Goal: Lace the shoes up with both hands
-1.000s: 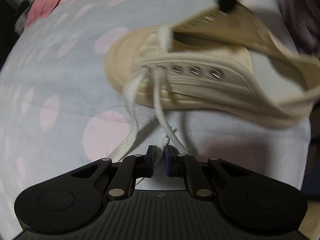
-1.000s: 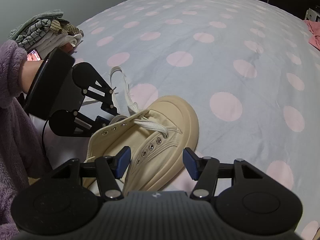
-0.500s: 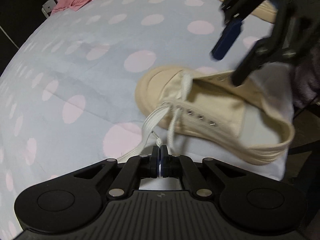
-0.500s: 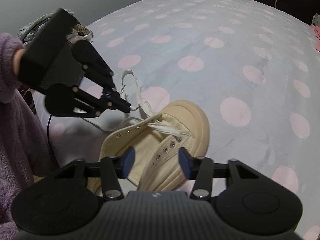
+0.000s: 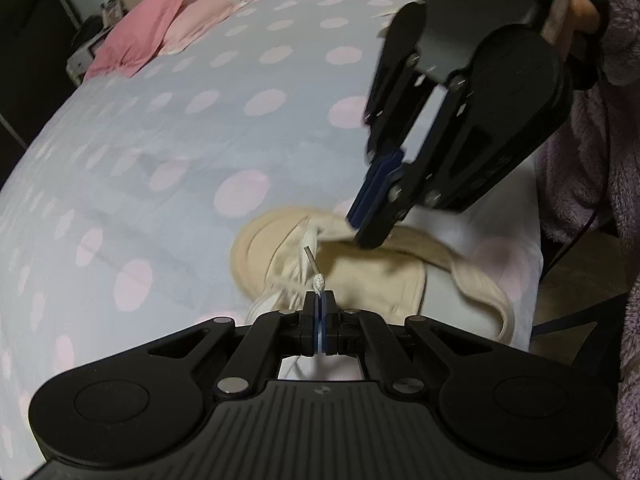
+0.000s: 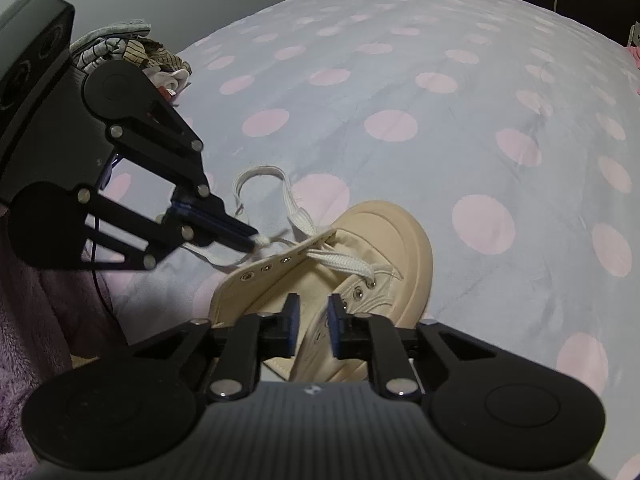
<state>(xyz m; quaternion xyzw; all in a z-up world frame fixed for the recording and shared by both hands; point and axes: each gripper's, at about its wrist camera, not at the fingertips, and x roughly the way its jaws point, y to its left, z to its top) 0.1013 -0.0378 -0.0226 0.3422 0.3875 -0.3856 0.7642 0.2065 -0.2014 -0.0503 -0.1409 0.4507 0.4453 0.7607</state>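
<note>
Shoe: your beige canvas sneaker (image 6: 360,264) lies on the polka-dot bedspread (image 6: 440,120) near its edge, toe pointing away from you, only the eyelets nearest the toe laced.
Lace: the white shoelace (image 6: 340,260) crosses once at the toe; its slack loops onto the bedspread beyond the sneaker's left side.
Change: a second ago your left gripper (image 6: 250,240) sat low by the sneaker with its jaws just apart; now it is higher and the lace end rises with it. Reads as slack being drawn out for the next eyelet.
Left claw: fully closed, pinching the frayed lace tip (image 5: 319,281); the tip pokes out past the pads.
Right claw: your right gripper (image 6: 313,320) has just been closing, from wide to a narrow gap. It straddles the right eyelet flap; whether the pads press the canvas, you cannot tell.
Surroundings: folded clothes (image 6: 132,50) behind the left gripper, pink cloth (image 5: 160,36) at the far side.
</note>
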